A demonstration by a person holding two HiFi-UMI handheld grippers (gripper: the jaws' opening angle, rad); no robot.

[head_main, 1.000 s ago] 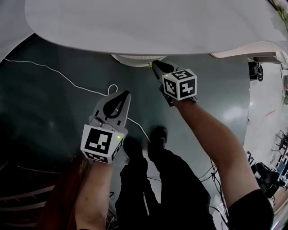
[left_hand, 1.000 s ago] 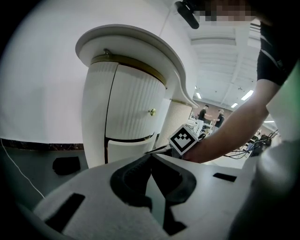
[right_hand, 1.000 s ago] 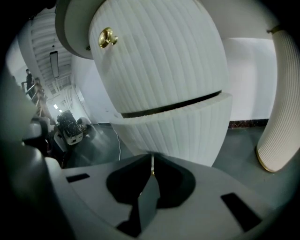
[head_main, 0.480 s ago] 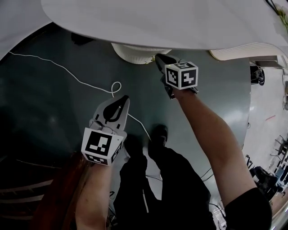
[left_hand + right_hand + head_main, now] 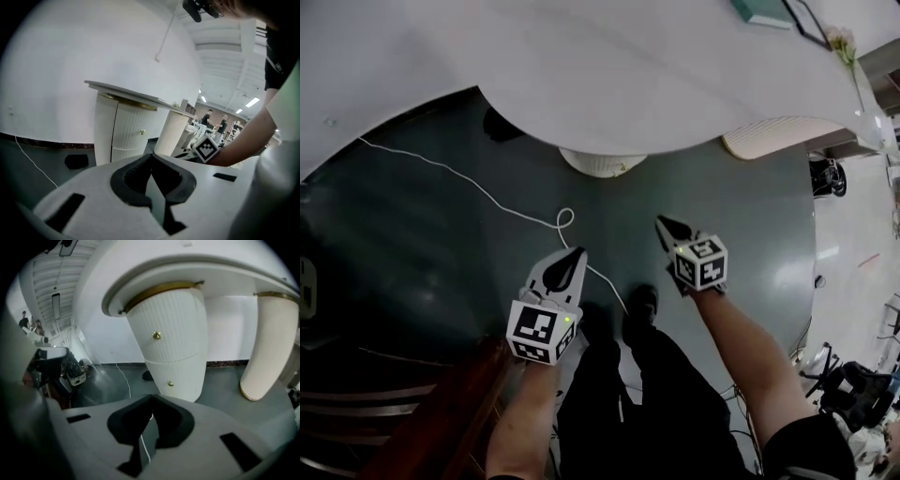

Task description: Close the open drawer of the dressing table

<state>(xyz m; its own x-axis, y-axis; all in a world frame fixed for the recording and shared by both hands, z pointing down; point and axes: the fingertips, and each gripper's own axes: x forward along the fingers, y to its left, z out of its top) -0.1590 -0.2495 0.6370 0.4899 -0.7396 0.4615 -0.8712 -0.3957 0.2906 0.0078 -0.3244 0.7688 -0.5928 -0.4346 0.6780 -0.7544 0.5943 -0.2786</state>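
My right hand-held gripper is closing its jaws on nothing. My left hand-held gripper is empty, tips together. Both hang clear of the drawer, which sits flush in the table.

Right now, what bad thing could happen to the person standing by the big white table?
Two things could go wrong. The white cable runs across the floor and curls into a loop just ahead of the shoe, so a step forward might snag it and cause a trip. The brown wooden furniture also stands close on the person's left, so a step back or sideways could bump it.
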